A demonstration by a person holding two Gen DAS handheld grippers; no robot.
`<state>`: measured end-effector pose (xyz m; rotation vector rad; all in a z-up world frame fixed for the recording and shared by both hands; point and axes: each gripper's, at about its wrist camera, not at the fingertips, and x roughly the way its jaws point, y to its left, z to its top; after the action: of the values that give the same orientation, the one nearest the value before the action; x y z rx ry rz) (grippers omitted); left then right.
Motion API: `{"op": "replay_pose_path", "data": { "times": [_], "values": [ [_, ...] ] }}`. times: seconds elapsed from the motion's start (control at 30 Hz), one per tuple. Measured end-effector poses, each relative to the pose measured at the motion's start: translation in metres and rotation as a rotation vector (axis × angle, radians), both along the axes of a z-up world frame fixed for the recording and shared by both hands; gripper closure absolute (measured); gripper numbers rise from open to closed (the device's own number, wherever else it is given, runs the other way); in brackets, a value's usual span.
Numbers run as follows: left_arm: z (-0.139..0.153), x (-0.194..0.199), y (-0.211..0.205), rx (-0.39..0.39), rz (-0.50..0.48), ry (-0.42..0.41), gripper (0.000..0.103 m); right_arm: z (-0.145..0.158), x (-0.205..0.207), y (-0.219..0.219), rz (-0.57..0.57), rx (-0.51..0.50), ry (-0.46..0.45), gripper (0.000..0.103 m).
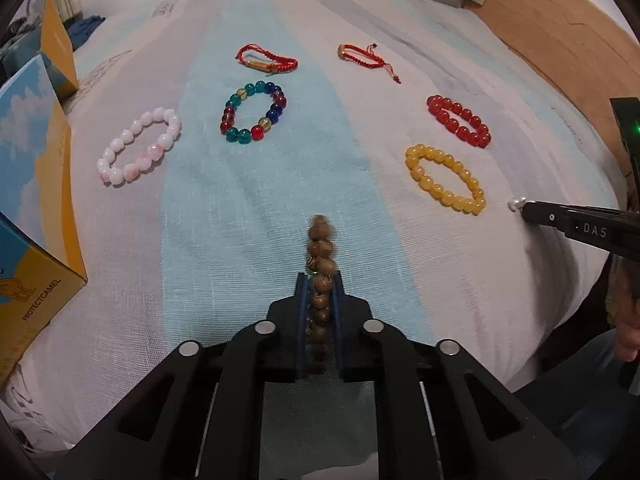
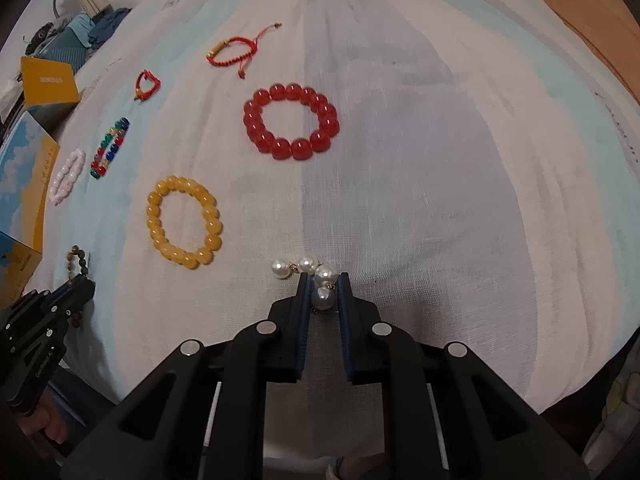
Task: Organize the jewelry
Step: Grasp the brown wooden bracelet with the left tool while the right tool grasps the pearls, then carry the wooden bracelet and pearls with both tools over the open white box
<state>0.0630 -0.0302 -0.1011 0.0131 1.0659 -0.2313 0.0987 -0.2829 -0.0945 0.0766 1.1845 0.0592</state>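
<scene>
My left gripper [image 1: 320, 280] is shut on a brown wooden bead bracelet [image 1: 320, 248], held edge-on just above the striped cloth [image 1: 240, 208]. My right gripper [image 2: 325, 280] is shut on a white pearl piece [image 2: 323, 286]; more of its pearls [image 2: 281, 269] rest on the cloth ahead of the fingers. Laid out on the cloth are a pink bracelet [image 1: 138, 151], a multicolour bracelet [image 1: 254, 112], a red bead bracelet [image 2: 291, 122], a yellow bead bracelet [image 2: 185, 222] and two red cord bracelets [image 1: 267, 60] [image 1: 366, 58]. The right gripper shows at the right edge of the left wrist view [image 1: 520, 206].
Blue and yellow cardboard boxes [image 1: 28, 184] stand along the cloth's left side. A wooden surface [image 1: 560, 28] shows beyond the cloth's far right edge. Clutter [image 2: 64, 40] lies at the far left back.
</scene>
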Motion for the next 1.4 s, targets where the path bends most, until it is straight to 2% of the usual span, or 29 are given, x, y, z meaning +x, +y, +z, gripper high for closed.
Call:
{"op": "replay_pose_path", "data": {
  "times": [0.27, 0.57, 1.03, 1.4],
  "values": [
    [0.016, -0.004, 0.006, -0.026, -0.002, -0.016, 0.096, 0.019, -0.007, 0.001, 0.003, 0.022, -0.074, 0.09],
    [0.039, -0.009, 0.005, -0.036, 0.005, -0.041, 0.096, 0.042, -0.014, 0.003, 0.002, 0.057, -0.116, 0.09],
    [0.075, -0.016, 0.024, -0.031, 0.029, -0.062, 0.096, 0.078, -0.021, 0.024, 0.001, 0.03, -0.153, 0.091],
    [0.112, -0.012, 0.037, -0.021, 0.041, -0.083, 0.096, 0.119, -0.018, 0.053, 0.022, 0.012, -0.202, 0.091]
  ]
}}
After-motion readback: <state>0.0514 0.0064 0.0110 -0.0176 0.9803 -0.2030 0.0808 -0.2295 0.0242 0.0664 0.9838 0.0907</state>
